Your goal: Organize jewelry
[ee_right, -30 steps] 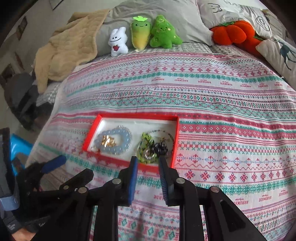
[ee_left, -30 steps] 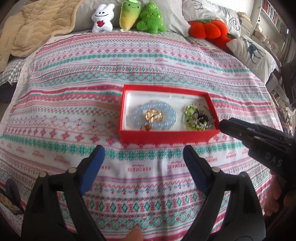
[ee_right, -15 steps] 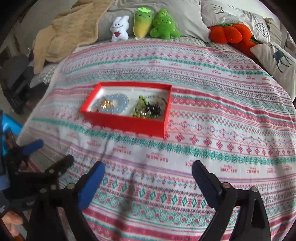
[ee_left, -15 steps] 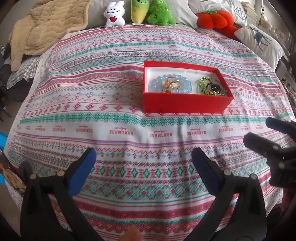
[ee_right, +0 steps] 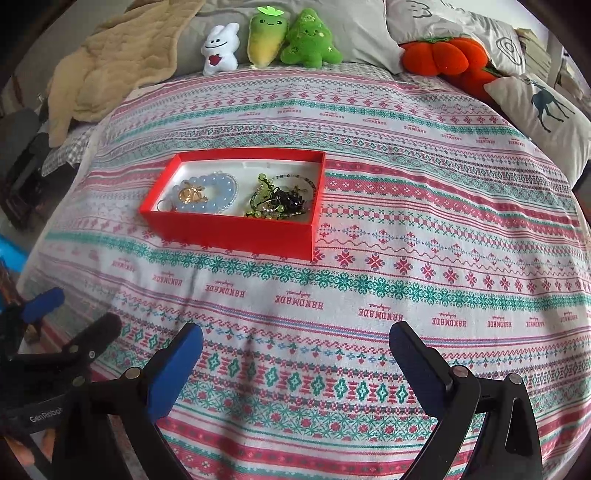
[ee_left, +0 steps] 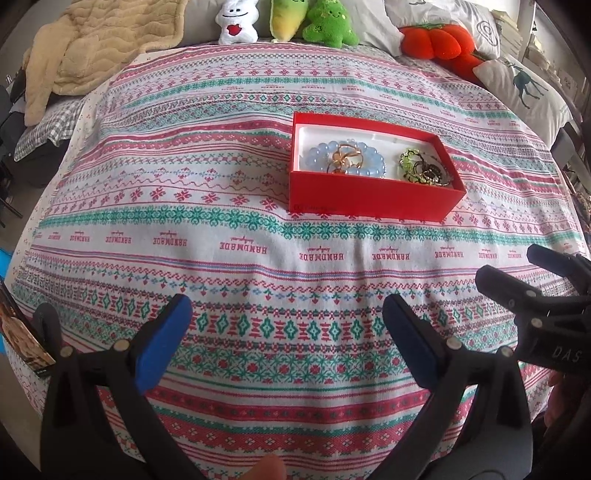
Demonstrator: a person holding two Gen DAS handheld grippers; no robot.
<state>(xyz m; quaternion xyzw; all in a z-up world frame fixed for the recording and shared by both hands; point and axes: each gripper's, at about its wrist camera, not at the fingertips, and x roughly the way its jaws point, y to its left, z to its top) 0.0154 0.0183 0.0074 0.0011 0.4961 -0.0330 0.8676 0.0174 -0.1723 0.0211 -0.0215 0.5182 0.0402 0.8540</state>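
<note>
Here, both grippers hang low over the near edge of the bed, angled down at the patterned bedspread point(ee_left: 229, 177). The left gripper point(ee_left: 287, 332) stands with its blue pads spread wide, nothing between them but cloth below. The right gripper point(ee_right: 295, 354) is the same: jaws wide apart, empty. In the left wrist view the right gripper's black body shows at the right margin, with part of a hand point(ee_left: 556, 402) behind it. In the right wrist view the left gripper's frame and one blue pad sit at the lower left.

Further up the bedspread, about mid-bed and well apart from both grippers, lies an open red box point(ee_left: 369, 199) with a white lining. Its long side faces the near edge, slightly skewed. In its left half: a ring of pale blue beads point(ee_right: 218, 192) with gold jewelry point(ee_right: 190, 194) lying inside the ring. In its right half: a tangle of green and black beaded pieces point(ee_right: 280, 199); I cannot tell the separate pieces apart.

Along the far edge, against grey pillows: a white plush point(ee_right: 219, 50), a yellow-green plush point(ee_right: 267, 35), a green tree-shaped plush point(ee_right: 308, 40), and an orange plush point(ee_right: 439, 55) toward the far right corner. A beige blanket point(ee_right: 118, 62) is heaped at the far left corner. A deer-print pillow point(ee_right: 546, 107) lies at the right edge.
</note>
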